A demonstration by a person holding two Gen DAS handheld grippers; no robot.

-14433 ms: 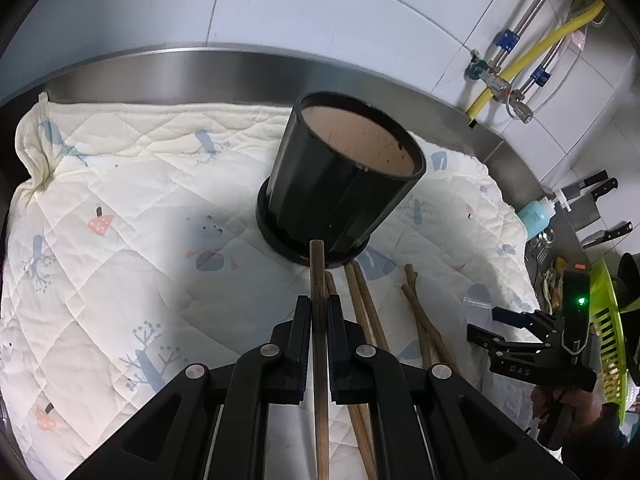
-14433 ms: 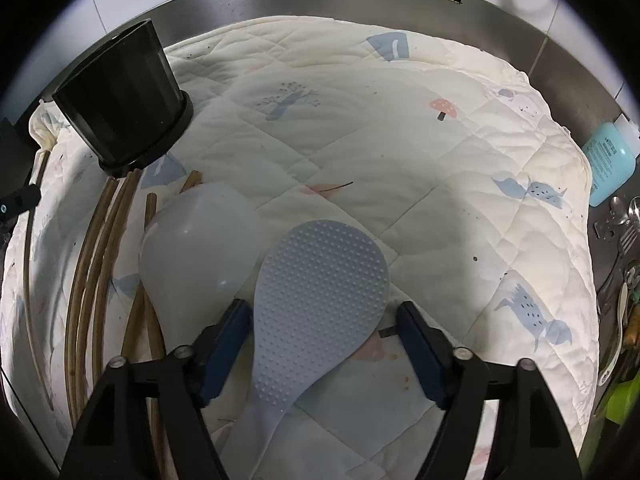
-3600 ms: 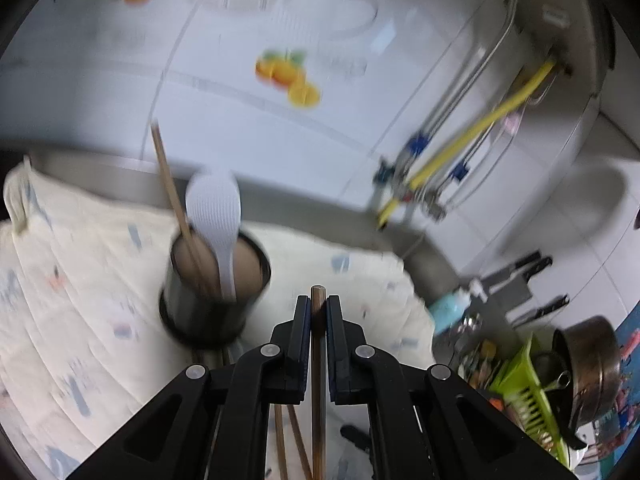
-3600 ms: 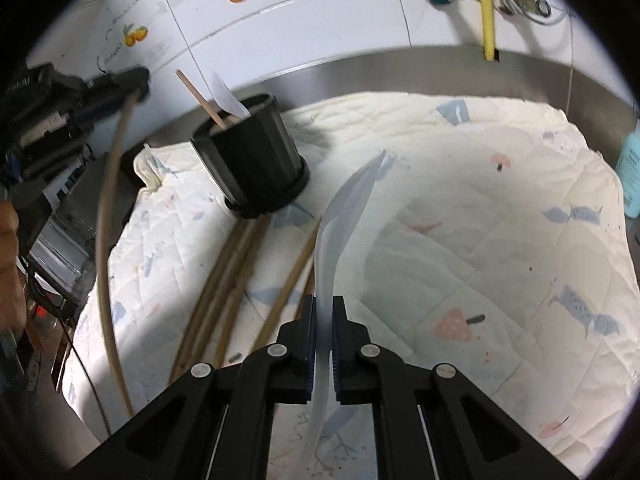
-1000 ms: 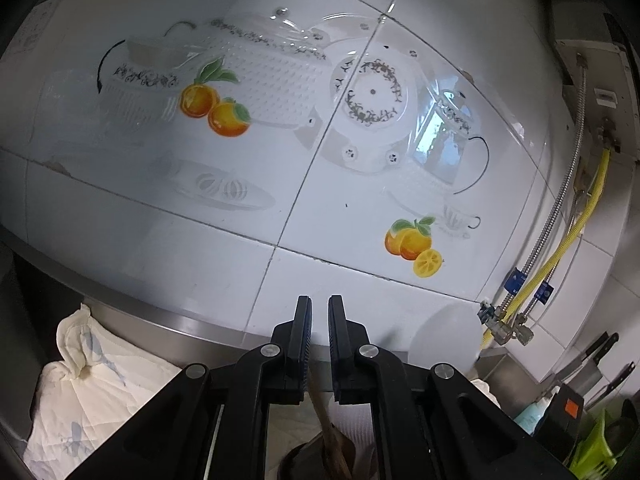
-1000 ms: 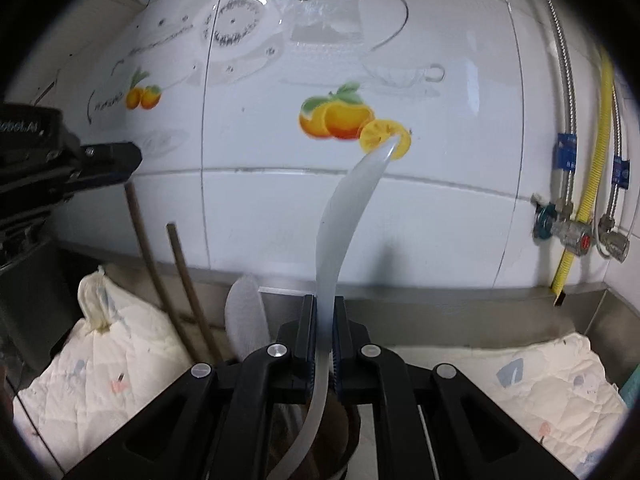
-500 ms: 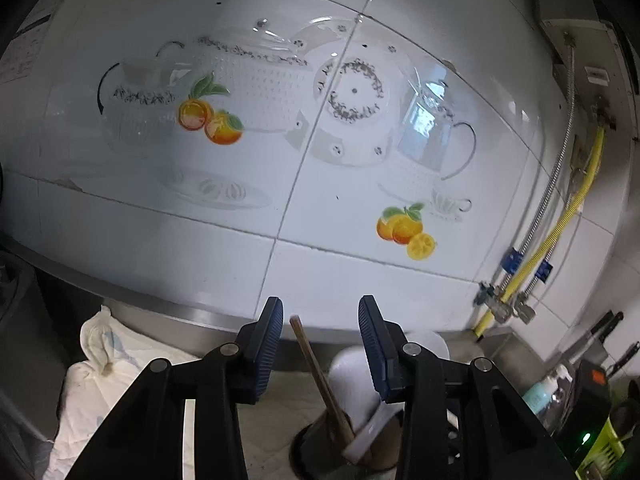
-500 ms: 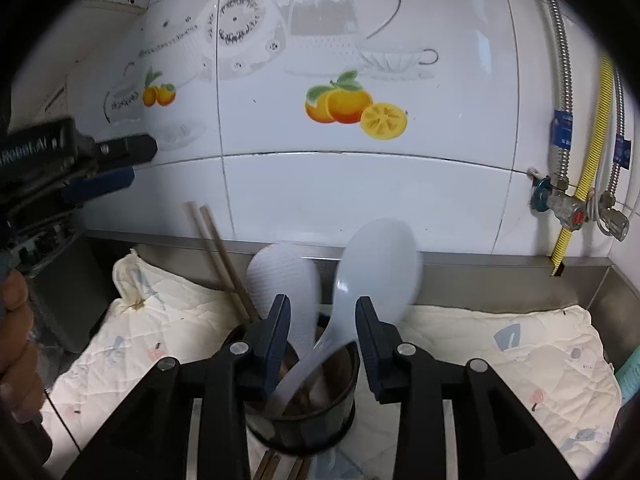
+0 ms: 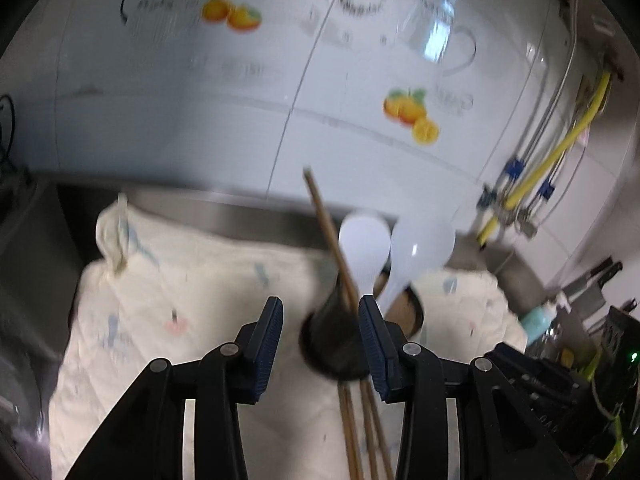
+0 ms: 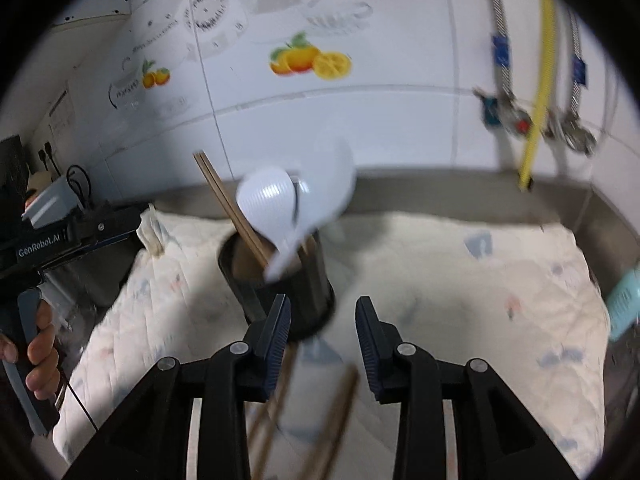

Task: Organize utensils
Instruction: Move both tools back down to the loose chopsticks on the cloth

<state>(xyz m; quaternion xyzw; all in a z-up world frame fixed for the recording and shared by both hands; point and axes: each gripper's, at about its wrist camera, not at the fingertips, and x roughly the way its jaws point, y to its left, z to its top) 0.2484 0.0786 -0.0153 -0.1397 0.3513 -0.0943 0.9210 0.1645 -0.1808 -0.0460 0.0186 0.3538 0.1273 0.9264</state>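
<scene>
Now both grippers hang above the quilted cloth (image 10: 460, 264) with nothing in them. The left gripper (image 9: 321, 342) has its jaws spread wide and empty, and the black cup (image 9: 336, 336) shows in the gap between them. The right gripper (image 10: 323, 338) has its jaws wide apart and empty too, with the same black cup (image 10: 292, 292) just past its left finger.

The cup stands upright on the cloth, near the steel edge at the back. Inside it are two white spoons and a pair of wooden chopsticks. The bumpy rice paddle (image 10: 266, 200) and the smooth white spoon (image 10: 328, 188) lean side by side with their heads sticking up. In the left view the paddle (image 9: 364, 242) is on the left and the spoon (image 9: 420, 244) is on the right. The chopsticks (image 10: 230, 208) lean to the left out of the cup.

More chopsticks (image 9: 360, 428) lie flat on the cloth in front of the cup. In the right view these loose sticks (image 10: 304, 420) look blurry.

Behind everything is a white tile wall (image 10: 360, 112) with orange fruit pictures. A yellow hose (image 10: 538, 92) hangs on the right side. A blue bottle (image 10: 624, 304) stands at the far right edge of the cloth.
</scene>
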